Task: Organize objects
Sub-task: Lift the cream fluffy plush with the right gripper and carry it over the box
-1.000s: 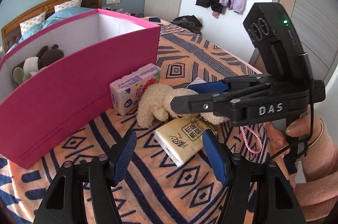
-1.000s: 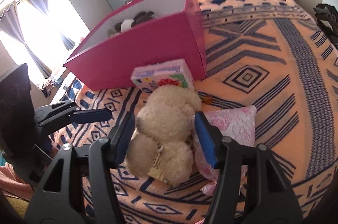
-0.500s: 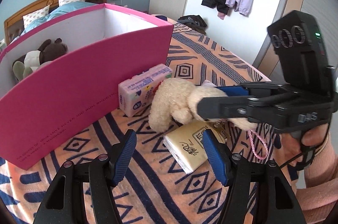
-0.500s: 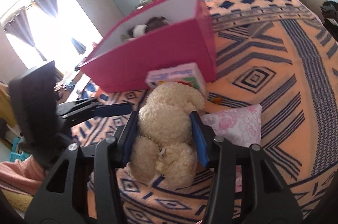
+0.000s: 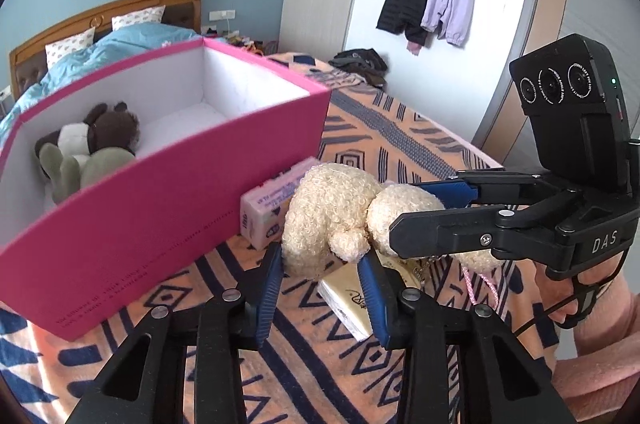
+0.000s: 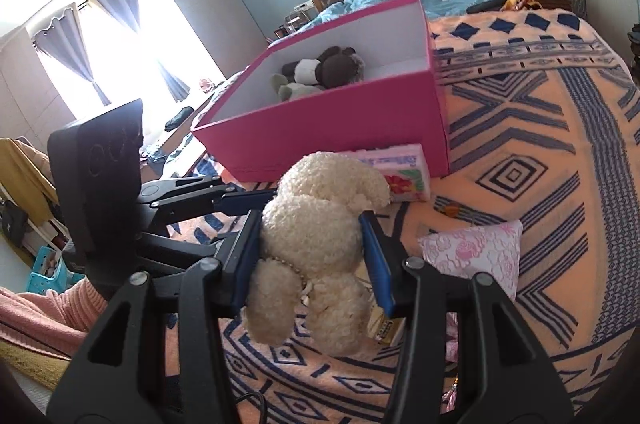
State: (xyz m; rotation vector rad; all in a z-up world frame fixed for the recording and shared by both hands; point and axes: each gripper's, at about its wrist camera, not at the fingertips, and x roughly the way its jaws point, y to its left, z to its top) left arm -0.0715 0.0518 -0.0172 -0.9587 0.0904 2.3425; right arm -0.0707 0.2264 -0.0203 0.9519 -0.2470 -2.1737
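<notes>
My right gripper (image 6: 312,260) is shut on a cream plush toy (image 6: 316,236) and holds it lifted above the patterned blanket; it also shows in the left wrist view (image 5: 424,212), gripping the toy (image 5: 332,212). My left gripper (image 5: 320,288) is open and empty, just below the toy's head. The pink box (image 5: 168,204) stands to the left with a brown and green plush (image 5: 92,148) inside; it also shows in the right wrist view (image 6: 340,128).
A pink tissue pack (image 5: 272,208) leans by the box. A yellow tissue pack (image 5: 352,296) lies under the toy. A pink floral pouch (image 6: 476,256) lies to the right. The bed edge (image 5: 480,160) is on the right.
My right gripper has closed on the cream plush and lifted it off the blanket toward the box. Both cameras have risen, showing more of the box's inside.
</notes>
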